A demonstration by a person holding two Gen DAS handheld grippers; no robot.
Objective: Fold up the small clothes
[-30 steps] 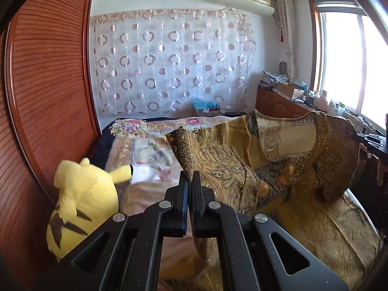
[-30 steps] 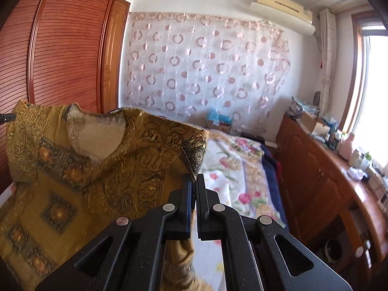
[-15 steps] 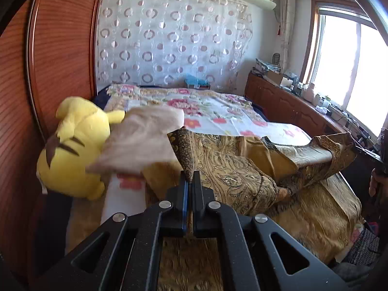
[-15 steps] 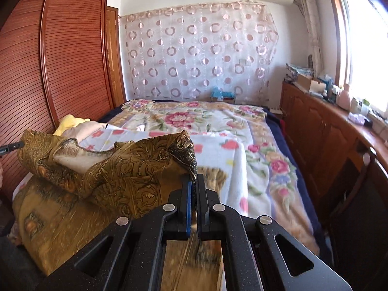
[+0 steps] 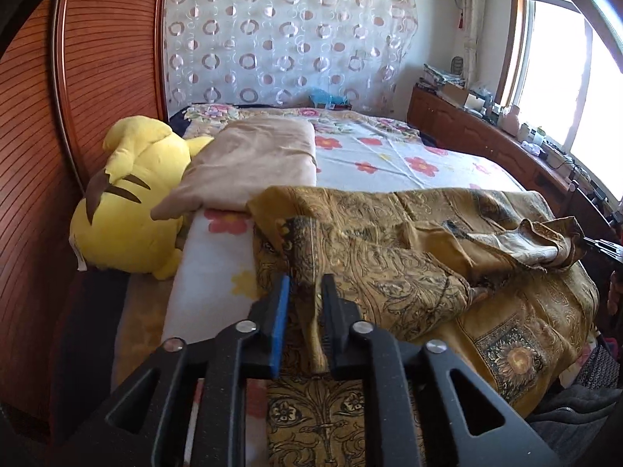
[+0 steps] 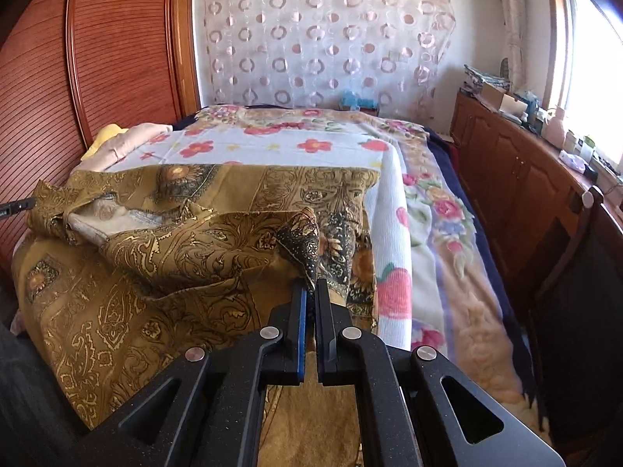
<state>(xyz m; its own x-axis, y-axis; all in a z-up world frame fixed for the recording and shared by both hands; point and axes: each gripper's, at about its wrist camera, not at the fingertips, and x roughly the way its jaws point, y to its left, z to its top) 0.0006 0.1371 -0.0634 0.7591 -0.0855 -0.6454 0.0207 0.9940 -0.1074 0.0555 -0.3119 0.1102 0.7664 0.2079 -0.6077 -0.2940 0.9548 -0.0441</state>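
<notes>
A gold and brown paisley garment lies spread over the near end of the bed, its neck opening facing up. In the left wrist view my left gripper has its jaws opening. A fold of the garment still hangs between them against the right finger, and the blue pad stands clear of it. In the right wrist view my right gripper is shut on a dark patterned corner of the garment, just above the bed.
A yellow plush toy and a folded beige cloth lie at the left of the floral bedspread. A wooden wardrobe stands on the left, and a low wooden cabinet with clutter runs under the window on the right.
The garment, held up in the air a second ago, has come down onto the bed. Both grippers sank with it. The left jaws have parted; the right stays shut.
</notes>
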